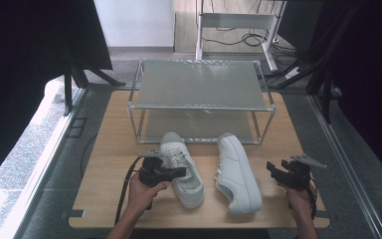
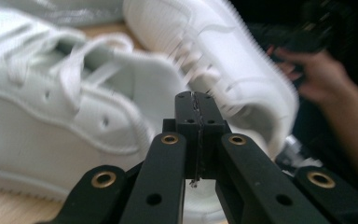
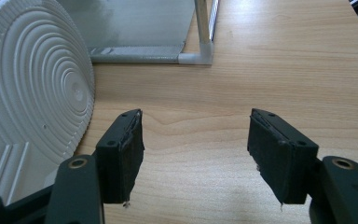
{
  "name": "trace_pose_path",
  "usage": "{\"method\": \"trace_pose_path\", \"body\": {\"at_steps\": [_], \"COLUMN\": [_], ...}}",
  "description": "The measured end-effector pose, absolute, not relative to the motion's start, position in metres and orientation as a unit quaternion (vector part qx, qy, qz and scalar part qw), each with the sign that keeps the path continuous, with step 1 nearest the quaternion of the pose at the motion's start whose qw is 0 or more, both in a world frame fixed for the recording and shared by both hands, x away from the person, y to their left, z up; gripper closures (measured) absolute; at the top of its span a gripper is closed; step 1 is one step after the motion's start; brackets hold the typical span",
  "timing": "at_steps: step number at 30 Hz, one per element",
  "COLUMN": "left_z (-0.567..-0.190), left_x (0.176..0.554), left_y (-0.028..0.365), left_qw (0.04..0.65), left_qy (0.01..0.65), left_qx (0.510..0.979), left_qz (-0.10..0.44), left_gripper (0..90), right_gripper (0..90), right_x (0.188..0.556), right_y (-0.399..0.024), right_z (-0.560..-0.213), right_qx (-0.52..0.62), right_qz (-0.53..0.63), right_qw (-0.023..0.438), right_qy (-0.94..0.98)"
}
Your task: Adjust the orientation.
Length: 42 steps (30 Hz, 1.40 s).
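Note:
Two white sneakers lie on the wooden table (image 1: 107, 149) in front of a metal rack (image 1: 199, 84). The left sneaker (image 1: 183, 172) stands upright with its toe toward the rack. The right sneaker (image 1: 236, 172) lies tipped on its side. Its ribbed sole (image 3: 32, 79) faces my right gripper (image 3: 196, 140), which stands open and empty just to its right (image 1: 274, 169). My left gripper (image 1: 178, 172) is shut with nothing in it, and its tip (image 2: 196, 100) is at the left sneaker's (image 2: 51, 98) near side by the collar. Behind it lies the right sneaker (image 2: 223, 56), blurred.
The two-shelf rack's front corner post (image 3: 205, 42) stands close ahead of my right gripper. Bare wood stretches right of the right sneaker to the table edge (image 1: 318, 199). The other hand (image 2: 317, 84) appears far right in the left gripper view. Dark curtains flank the table.

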<state>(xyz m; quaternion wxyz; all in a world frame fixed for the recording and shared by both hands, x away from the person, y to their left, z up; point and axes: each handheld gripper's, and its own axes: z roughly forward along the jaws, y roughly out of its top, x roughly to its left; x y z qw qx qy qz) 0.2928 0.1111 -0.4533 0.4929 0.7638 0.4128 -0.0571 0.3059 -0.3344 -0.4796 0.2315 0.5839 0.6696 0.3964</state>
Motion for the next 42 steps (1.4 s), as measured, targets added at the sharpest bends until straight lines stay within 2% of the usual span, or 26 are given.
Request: {"method": "trace_pose_path", "body": {"at_steps": [14,36,42], "left_z": [-0.465,-0.462,-0.462], "left_x": [0.287,0.279,0.282], "left_y": [0.101,0.147,0.157], "left_qw": [0.459,0.438,0.443], "left_qy": [0.418,0.449,0.455], "left_qx": [0.782,0.777,0.769], "left_qz": [-0.053,-0.053,-0.074], "left_gripper": [90.0,90.0,89.5], "right_gripper": [35.8,35.8,36.1], "right_x": [0.307,0.303,0.303], "right_y": [-0.332,-0.340,-0.339], "right_z": [-0.482,-0.477,-0.477], "right_qx": [0.583,0.589,0.587], "right_qz": [0.385,0.392,0.393], "right_qw": [0.228,0.231,0.232], "right_qy": [0.678,0.668,0.669]}}
